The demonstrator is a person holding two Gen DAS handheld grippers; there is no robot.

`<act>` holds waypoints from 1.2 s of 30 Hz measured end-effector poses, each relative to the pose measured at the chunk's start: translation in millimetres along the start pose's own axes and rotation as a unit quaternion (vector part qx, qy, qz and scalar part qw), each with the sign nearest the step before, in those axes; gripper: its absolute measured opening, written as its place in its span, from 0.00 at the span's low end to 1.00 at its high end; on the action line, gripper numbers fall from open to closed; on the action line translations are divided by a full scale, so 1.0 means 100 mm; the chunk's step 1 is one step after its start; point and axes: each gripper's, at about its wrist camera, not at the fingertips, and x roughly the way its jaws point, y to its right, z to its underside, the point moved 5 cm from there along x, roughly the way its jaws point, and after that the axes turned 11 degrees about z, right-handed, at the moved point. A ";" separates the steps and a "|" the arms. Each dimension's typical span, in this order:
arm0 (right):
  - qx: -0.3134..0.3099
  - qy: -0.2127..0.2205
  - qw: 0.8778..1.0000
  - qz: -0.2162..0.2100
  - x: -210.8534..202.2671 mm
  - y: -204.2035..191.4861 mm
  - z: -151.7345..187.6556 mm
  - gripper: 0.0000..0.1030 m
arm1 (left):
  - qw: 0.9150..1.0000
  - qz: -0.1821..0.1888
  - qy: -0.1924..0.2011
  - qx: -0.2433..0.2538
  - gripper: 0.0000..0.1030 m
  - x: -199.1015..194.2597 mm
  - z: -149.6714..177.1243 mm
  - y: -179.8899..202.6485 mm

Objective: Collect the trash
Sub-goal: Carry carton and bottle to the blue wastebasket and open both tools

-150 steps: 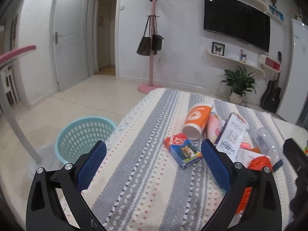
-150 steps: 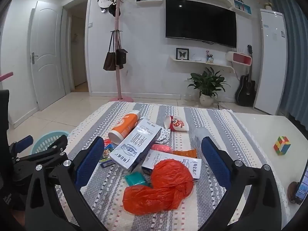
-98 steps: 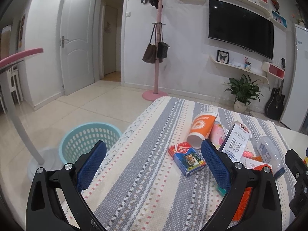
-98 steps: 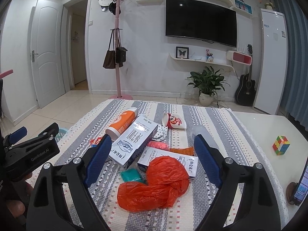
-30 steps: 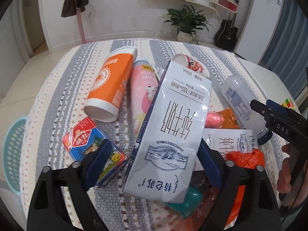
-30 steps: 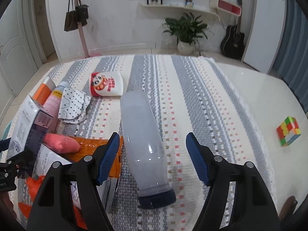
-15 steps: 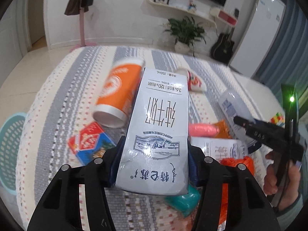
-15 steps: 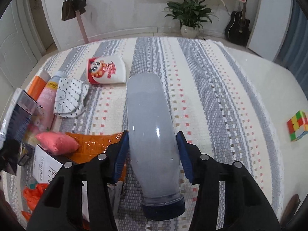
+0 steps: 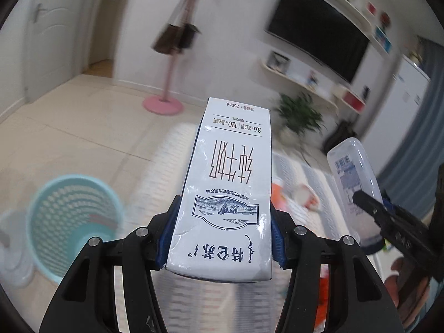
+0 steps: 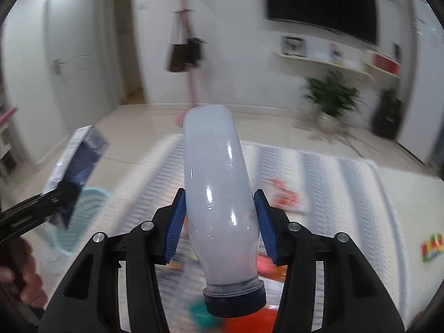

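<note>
Left gripper [image 9: 222, 238] clamped on white milk carton [image 9: 230, 183], held up off the striped table [image 9: 172, 161]; right gripper [image 10: 219, 222] pinching cloudy plastic bottle [image 10: 219, 191], cap toward camera. Teal basket [image 9: 69, 222] on floor beside table.

Glossy creased paper carton [image 9: 230, 191], smooth cloudy plastic bottle [image 10: 219, 194], perforated plastic basket [image 9: 69, 222]

Black left claw [image 9: 220, 238], blue pads [image 9: 166, 242], silver screws, matching right claw [image 10: 219, 222]

Bright even light; motion-blurred background, fisheye-warped edges.
</note>
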 end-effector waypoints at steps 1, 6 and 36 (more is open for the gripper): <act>-0.007 -0.001 1.000 -0.020 0.01 -0.24 -0.03 0.45 | 1.000 -0.013 0.009 -0.005 0.52 -0.12 -0.04 -0.15; -0.042 -0.018 0.995 -0.090 0.07 -1.26 -0.03 0.45 | 0.996 -0.063 0.040 -0.053 0.52 -0.61 -0.15 -0.89; -0.116 -0.332 0.933 -0.076 1.67 -3.53 1.24 0.45 | 0.962 -0.132 -0.092 -0.218 0.52 -0.36 0.98 -3.12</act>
